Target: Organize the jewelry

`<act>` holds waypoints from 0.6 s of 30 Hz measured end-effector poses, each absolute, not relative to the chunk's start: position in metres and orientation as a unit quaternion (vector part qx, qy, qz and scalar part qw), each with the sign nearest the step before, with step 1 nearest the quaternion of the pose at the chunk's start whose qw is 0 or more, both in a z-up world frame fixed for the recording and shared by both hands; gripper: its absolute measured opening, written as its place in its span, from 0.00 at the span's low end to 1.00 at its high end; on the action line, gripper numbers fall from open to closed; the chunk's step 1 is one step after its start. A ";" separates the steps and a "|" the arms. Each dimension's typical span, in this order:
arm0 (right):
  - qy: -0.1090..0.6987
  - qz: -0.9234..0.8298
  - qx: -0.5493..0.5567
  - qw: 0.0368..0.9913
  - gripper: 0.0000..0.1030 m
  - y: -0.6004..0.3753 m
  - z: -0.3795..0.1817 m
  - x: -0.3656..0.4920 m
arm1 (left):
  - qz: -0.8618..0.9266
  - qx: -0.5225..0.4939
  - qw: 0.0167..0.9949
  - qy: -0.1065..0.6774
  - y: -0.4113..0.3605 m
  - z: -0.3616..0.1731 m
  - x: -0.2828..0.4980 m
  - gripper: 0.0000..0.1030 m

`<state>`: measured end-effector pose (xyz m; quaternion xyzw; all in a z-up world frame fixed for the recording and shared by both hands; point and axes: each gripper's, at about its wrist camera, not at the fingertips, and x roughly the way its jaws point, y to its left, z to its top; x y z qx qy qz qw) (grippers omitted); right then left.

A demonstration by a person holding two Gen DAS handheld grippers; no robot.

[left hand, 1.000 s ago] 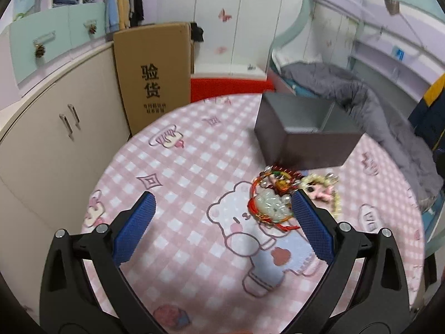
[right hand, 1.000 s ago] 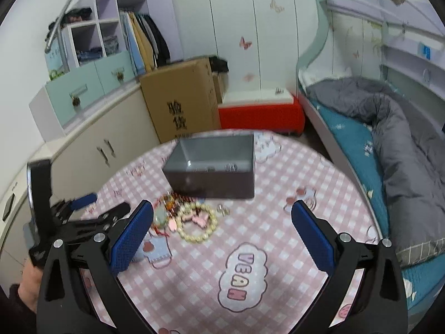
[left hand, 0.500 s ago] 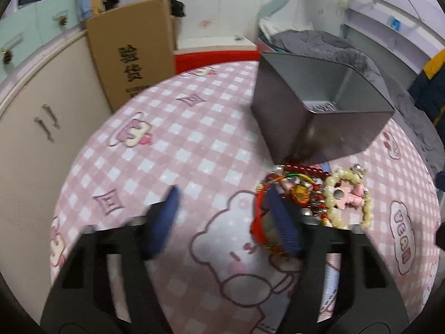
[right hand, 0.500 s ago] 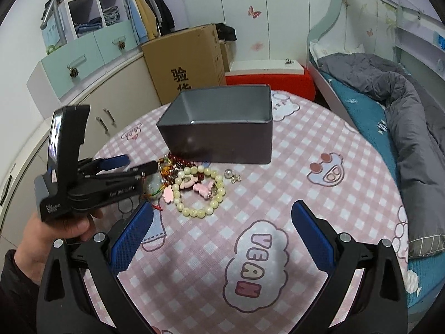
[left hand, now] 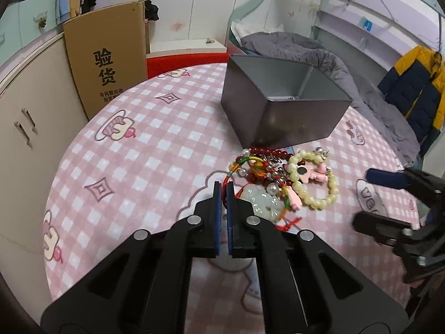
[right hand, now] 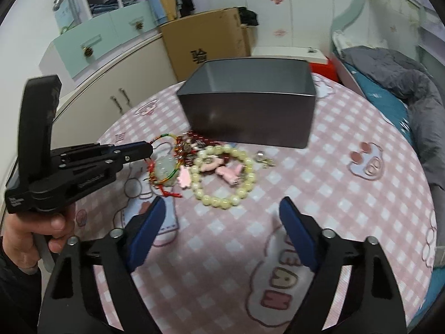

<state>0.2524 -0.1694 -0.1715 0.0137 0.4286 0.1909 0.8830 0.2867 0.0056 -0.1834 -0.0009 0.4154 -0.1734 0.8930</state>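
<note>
Round table (left hand: pixel 144 150) under a pink checked cloth with cartoon prints. Behind it a cardboard box (left hand: pixel 107 61), cream cupboards, a bed with grey quilt (left hand: pixel 306 53).

Grey tin (left hand: pixel 281 103), open top, stands toward the far side of the table; nothing visible inside from these angles.

Jewelry heap lies on the cloth just in front of the tin, touching or nearly touching its near wall. Cream bead bracelet (right hand: pixel 225 178) on the right side of the heap, pink charms (right hand: pixel 222 168) inside its ring. Dark red beads (left hand: pixel 267 151) closest to the tin. Pale jade pendant (left hand: pixel 261 201) on red cord (left hand: pixel 289 222) at the left, near edge.

Left gripper (left hand: pixel 224 185): jaws pinched together, tips at the cord beside the pendant; whether cord is caught between the pads, cannot tell. A hand (right hand: pixel 33 233) holds its handle.

Right gripper (right hand: pixel 219 220): jaws have just been closing, apart now, nothing between them, short of the bracelet
</note>
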 end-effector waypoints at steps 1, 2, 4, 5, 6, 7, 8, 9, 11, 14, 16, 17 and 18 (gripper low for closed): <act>0.428 0.199 0.010 0.882 0.68 -0.166 -0.172 0.253 | -0.173 -0.004 0.894 0.414 0.008 -0.181 0.285 0.03; 0.427 0.205 0.007 0.881 0.65 -0.163 -0.172 0.255 | -0.172 -0.007 0.895 0.411 0.011 -0.179 0.283 0.03; 0.423 0.218 -0.004 0.879 0.56 -0.156 -0.173 0.257 | -0.172 -0.013 0.897 0.407 0.016 -0.175 0.279 0.03; 0.422 0.225 -0.013 0.878 0.53 -0.152 -0.174 0.260 | -0.171 -0.017 0.898 0.405 0.019 -0.173 0.276 0.03; 0.425 0.231 -0.022 0.875 0.48 -0.148 -0.177 0.264 | -0.171 -0.019 0.899 0.402 0.020 -0.170 0.277 0.03; 0.431 0.232 -0.032 0.871 0.46 -0.145 -0.183 0.270 | -0.172 -0.022 0.900 0.399 0.022 -0.167 0.275 0.03; 0.438 0.230 -0.042 0.868 0.45 -0.143 -0.188 0.274 | -0.173 -0.024 0.901 0.396 0.024 -0.164 0.273 0.03; 0.444 0.227 -0.061 0.865 0.45 -0.139 -0.195 0.278 | -0.172 -0.025 0.904 0.391 0.026 -0.161 0.270 0.03; 0.433 0.230 -0.090 0.867 0.41 -0.133 -0.196 0.277 | -0.172 -0.027 0.906 0.386 0.028 -0.157 0.267 0.03; 0.436 0.234 -0.089 0.864 0.08 -0.137 -0.194 0.276 | -0.178 -0.033 0.909 0.376 0.031 -0.149 0.263 0.03; 0.431 0.234 -0.079 0.868 0.08 -0.144 -0.189 0.271 | -0.180 -0.033 0.911 0.369 0.029 -0.143 0.260 0.03; 0.429 0.235 -0.073 0.869 0.08 -0.147 -0.186 0.269 | -0.182 -0.034 0.912 0.365 0.028 -0.139 0.259 0.03; 0.425 0.240 -0.056 0.871 0.08 -0.152 -0.181 0.266 | -0.184 -0.035 0.913 0.362 0.028 -0.136 0.258 0.03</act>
